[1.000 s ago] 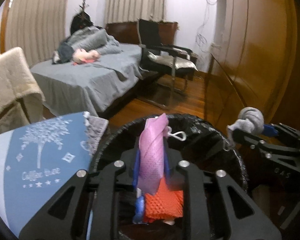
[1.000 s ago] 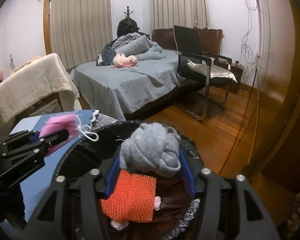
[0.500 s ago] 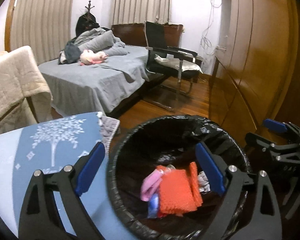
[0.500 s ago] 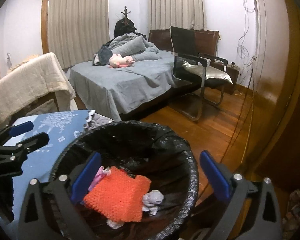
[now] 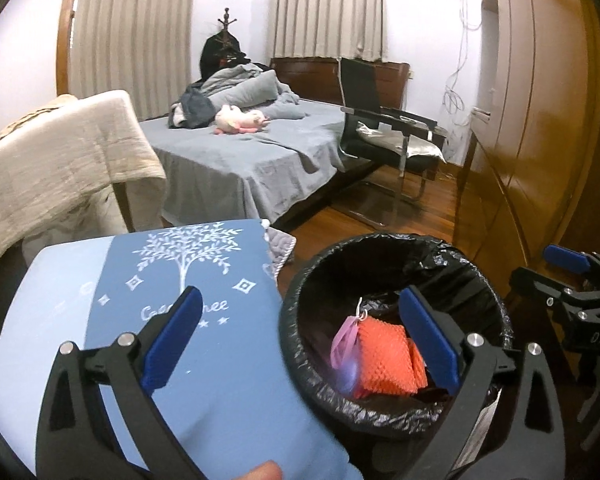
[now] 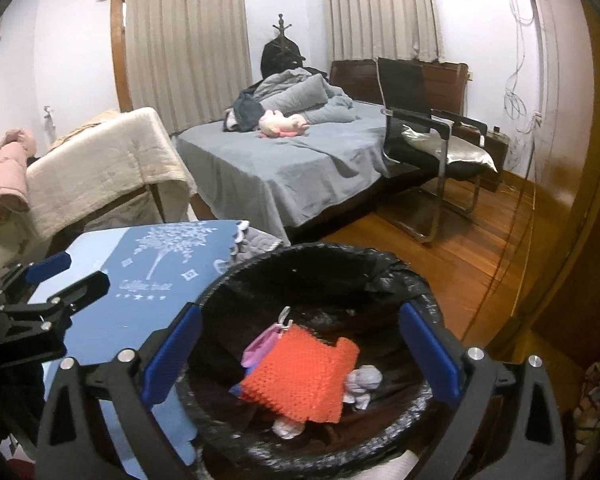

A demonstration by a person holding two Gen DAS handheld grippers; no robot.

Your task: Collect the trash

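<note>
A round bin with a black liner point(image 5: 476, 276) point(image 6: 404, 276) stands beside the blue table. Inside it lie an orange mesh cloth point(image 5: 384, 356) point(image 6: 300, 376), a pink mask point(image 5: 346, 338) point(image 6: 260, 346) and a grey balled sock point(image 6: 362, 384). My left gripper point(image 5: 300, 338) is open and empty, spanning the table edge and the bin's left rim. My right gripper point(image 6: 300, 350) is open and empty above the bin. Each gripper shows in the other's view, the right point(image 5: 568, 280) and the left point(image 6: 56, 276).
A blue table cloth with a white tree print point(image 5: 172, 280) point(image 6: 148, 256) covers the table left of the bin. Behind are a grey bed point(image 5: 240, 152), a black chair point(image 5: 384, 128), a towel-draped chair point(image 5: 52, 168) and a wooden wardrobe point(image 5: 540, 120).
Both grippers opened and dropped the pink mask and the grey sock into the bin. Both have since drawn back and up; the left has shifted left over the table.
</note>
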